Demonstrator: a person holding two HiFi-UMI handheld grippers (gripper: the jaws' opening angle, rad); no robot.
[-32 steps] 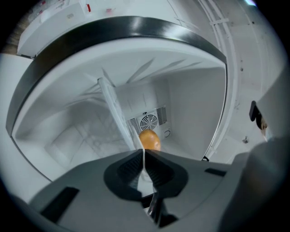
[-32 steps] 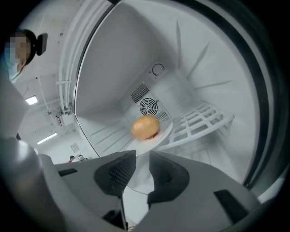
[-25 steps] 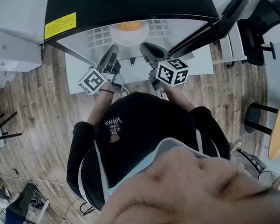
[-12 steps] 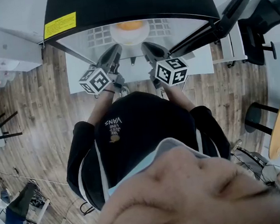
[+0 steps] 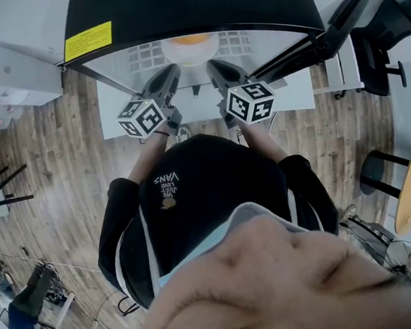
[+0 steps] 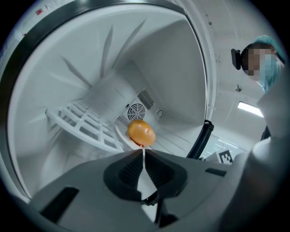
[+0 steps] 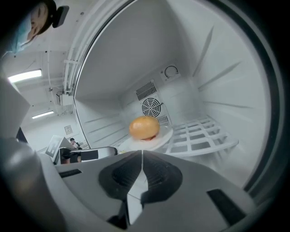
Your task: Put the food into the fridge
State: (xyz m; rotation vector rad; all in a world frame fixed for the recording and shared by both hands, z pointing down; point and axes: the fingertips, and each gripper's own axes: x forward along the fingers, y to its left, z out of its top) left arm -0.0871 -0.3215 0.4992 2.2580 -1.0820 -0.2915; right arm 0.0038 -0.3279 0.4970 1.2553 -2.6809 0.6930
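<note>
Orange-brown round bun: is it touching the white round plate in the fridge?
Touching. The right gripper view shows the orange-brown round bun resting directly on the white round plate, no gap beneath.

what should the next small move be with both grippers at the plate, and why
Probably set the plate down on the wire shelf, then open both jaws. The left gripper and right gripper are shut on the plate's near rim, the bun sits inside the fridge, and the plate is level with the shelf; whether it rests there I cannot tell.
</note>
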